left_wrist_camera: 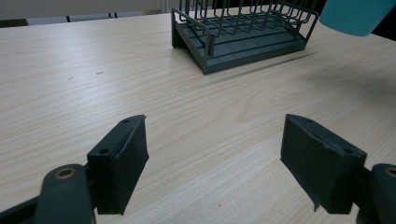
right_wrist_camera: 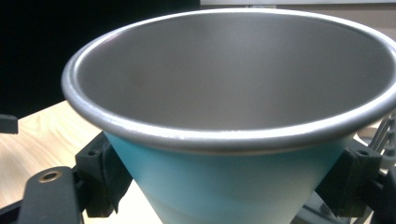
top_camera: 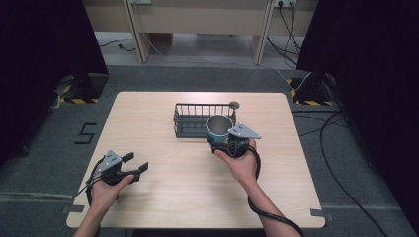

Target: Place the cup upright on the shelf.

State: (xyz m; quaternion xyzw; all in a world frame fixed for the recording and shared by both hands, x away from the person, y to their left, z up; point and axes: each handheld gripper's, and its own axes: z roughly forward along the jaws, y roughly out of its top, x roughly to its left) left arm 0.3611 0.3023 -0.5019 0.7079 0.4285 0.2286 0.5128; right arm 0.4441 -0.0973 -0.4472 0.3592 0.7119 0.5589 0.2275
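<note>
Two tongs: right tongs (top_camera: 221,139) clamp the cup (top_camera: 219,127) beside the rack (top_camera: 190,118); left tongs (top_camera: 137,163) gape empty. We judge the tapered cup may slip.

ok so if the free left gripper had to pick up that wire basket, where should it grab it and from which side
Probably the basket's top rail on its left end wall, coming down from above. The basket stands upright, that end faces the open left gripper, and the thin rail would fit between the fingers. The right end is crowded by the cup in the right gripper.
</note>
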